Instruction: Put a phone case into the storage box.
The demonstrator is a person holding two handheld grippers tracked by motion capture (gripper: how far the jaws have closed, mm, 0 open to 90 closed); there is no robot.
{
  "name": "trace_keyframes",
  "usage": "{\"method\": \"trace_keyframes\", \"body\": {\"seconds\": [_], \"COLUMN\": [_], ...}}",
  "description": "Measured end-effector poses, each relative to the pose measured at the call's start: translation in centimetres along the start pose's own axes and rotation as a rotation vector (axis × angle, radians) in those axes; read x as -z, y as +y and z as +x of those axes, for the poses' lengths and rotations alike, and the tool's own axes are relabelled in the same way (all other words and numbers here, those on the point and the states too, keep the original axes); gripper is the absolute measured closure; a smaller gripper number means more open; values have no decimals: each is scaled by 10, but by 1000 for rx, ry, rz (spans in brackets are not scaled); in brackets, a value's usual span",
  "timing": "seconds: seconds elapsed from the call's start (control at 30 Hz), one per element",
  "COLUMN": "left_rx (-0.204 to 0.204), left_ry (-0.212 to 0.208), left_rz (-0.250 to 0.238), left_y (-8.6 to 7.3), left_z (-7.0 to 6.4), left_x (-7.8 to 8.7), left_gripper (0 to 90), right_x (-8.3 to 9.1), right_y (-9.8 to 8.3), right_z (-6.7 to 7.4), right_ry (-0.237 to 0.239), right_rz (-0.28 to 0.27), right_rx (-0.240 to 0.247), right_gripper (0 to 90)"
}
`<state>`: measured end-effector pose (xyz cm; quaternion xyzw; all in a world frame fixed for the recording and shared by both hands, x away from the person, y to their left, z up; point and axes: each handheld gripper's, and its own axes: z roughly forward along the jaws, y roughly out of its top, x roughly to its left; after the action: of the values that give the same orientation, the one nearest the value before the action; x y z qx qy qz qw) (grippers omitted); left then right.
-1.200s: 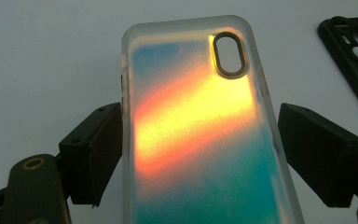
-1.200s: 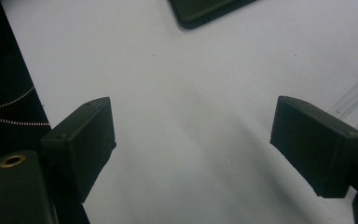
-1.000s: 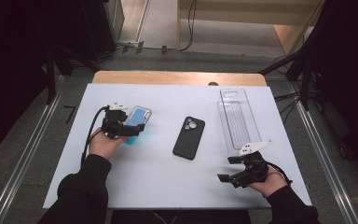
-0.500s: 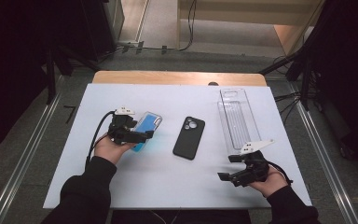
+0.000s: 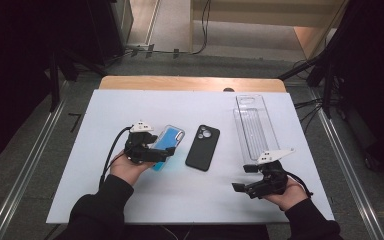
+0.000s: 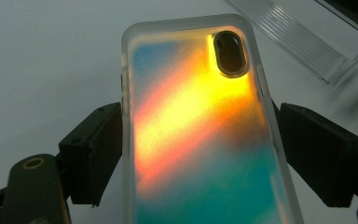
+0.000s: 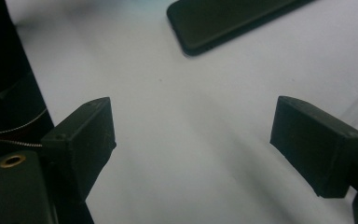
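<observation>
Desk (image 5: 105,200): white top, bare along the near edge and the far left; wooden strip at the far edge. Open room between the two hands at the near middle.

Left tool (image 5: 169,151): clenched on the iridescent phone case (image 5: 169,141), jaws pressing its two long sides at the lower half; case lifted off the desk, held just left of the black phone (image 5: 203,147), not touching it. In the left gripper view the case (image 6: 200,130) runs away from the tool between the jaws, camera cut-out at the far end. In the high view its long axis runs from near-left to far-right, cut-out end farthest from the person.

Right tool (image 5: 241,178): released, jaws wide, nothing between them, at the near right, just below the clear tray (image 5: 252,127); black phone ahead of it (image 7: 223,21)
</observation>
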<state>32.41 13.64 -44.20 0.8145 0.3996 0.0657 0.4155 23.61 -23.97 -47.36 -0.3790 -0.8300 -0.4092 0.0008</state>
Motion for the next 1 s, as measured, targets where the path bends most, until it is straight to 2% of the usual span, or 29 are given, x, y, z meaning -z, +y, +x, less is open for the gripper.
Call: {"method": "trace_keyframes", "body": {"seconds": [0.07, 0.2, 0.27, 0.33, 0.43, 0.57, 0.83, 1.0], "left_rx": [4, -10, -7, -3, 3, 26, 21, 28], "left_ry": [0, 3, -2, -3, 1, 14, 28, 34], "left_rz": [-11, -25, -36, -49, -68, -99, -126, -153], "left_y": [-2, -5, -6, -8, -10, -15, -19, -23], "left_z": [-4, -15, -19, -22, -24, -25, -36, -40], "left_x": [0, -1, -1, -2, -4, -7, -13, -17], "left_gripper": [168, 168, 168, 168, 168, 168, 168, 168], "right_x": [1, 3, 4, 5, 5, 3, 0, -2], "right_y": [2, 6, 9, 12, 20, 27, 44, 55], "right_z": [2, 4, 5, 6, 13, 20, 24, 27], "right_ry": [-2, 0, 11, 14, 24, 9, 4, 0], "right_rz": [-13, -39, -59, -75, -94, -96, -127, -141], "right_rx": [12, -25, -51, -58, -85, -87, -150, -158], "right_gripper": [120, 120, 120, 120, 121, 120, 121, 128]}}
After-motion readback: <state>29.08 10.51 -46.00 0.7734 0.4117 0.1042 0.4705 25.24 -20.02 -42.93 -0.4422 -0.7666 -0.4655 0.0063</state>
